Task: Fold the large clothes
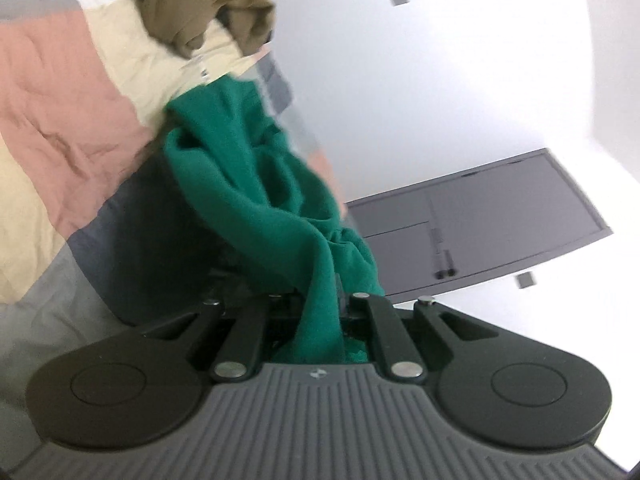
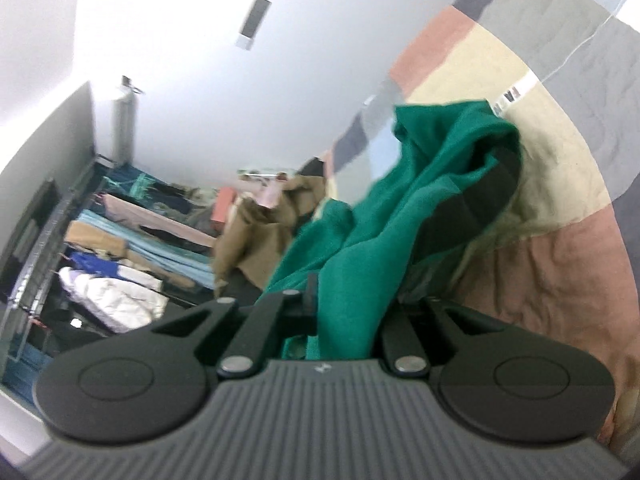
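The green garment (image 1: 256, 184) is soft, matt knit cloth with a faintly fuzzy nap. The patchwork quilt (image 1: 68, 120), at nine o'clock in the left view, is matt, crinkled, stitched cotton. The left gripper (image 1: 320, 300) is matt black plastic with shiny metal pins and a ribbed grey base. At nine o'clock in the right view stands a brushed-metal bottle (image 2: 123, 116).

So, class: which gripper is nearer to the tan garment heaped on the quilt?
Hard to call. The left gripper and right gripper both clamp the green garment, with the tan garment beyond it in each view.
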The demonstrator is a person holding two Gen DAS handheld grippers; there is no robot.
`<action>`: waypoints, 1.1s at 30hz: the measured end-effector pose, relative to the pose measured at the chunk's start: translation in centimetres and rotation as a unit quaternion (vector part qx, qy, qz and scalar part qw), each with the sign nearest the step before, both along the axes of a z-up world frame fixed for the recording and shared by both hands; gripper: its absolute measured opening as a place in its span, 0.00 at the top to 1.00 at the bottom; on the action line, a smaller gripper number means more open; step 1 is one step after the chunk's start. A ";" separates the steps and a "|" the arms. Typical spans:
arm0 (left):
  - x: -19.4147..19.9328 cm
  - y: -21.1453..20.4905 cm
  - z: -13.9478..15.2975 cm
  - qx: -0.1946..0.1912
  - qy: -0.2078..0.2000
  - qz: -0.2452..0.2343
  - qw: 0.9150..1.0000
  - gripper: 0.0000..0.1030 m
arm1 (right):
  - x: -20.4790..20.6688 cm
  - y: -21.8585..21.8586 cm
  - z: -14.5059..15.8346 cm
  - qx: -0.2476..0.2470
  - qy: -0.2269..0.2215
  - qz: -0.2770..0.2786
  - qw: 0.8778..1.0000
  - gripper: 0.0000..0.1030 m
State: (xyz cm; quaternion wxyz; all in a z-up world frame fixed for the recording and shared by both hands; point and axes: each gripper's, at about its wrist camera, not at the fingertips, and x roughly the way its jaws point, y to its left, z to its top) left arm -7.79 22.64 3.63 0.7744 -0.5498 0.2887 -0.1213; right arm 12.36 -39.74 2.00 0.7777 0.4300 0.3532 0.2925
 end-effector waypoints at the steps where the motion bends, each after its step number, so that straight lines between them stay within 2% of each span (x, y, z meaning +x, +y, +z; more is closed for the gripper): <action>1: -0.8 0.1 0.6 -0.003 -0.006 -0.001 1.000 0.91 | -0.5 -0.4 0.3 0.002 -0.007 0.001 1.000 0.90; 8: -5.0 -0.9 2.6 -0.015 -0.038 -0.008 0.999 0.91 | -5.0 -2.5 2.2 -0.008 -0.042 0.007 0.999 0.90; 13: -3.4 -0.7 2.0 0.002 -0.036 0.000 0.999 0.91 | -4.0 -2.7 1.4 -0.011 -0.026 0.000 1.000 0.90; 17: 1.8 0.7 2.5 0.023 -0.033 0.009 0.999 0.90 | -0.2 -2.8 1.2 -0.006 -0.008 -0.027 1.000 0.90; 20: 7.6 1.8 3.0 0.049 -0.029 0.026 0.998 0.90 | 3.8 -2.2 1.2 -0.012 0.008 -0.047 0.999 0.90; 24: 15.2 2.2 3.1 0.116 -0.028 0.043 0.992 0.90 | 9.9 -1.1 0.3 -0.030 0.025 -0.071 0.997 0.90; 27: 20.5 2.4 1.4 0.119 -0.011 0.054 0.991 0.89 | 14.5 -0.6 -1.8 -0.034 0.055 -0.096 0.993 0.90; 29: 24.1 2.3 0.1 0.144 0.002 0.060 0.988 0.89 | 17.3 -0.3 -3.7 -0.042 0.078 -0.111 0.990 0.90; 33: 29.4 3.0 -3.9 0.170 0.026 0.055 0.983 0.89 | 21.2 0.5 -8.2 -0.046 0.112 -0.122 0.985 0.90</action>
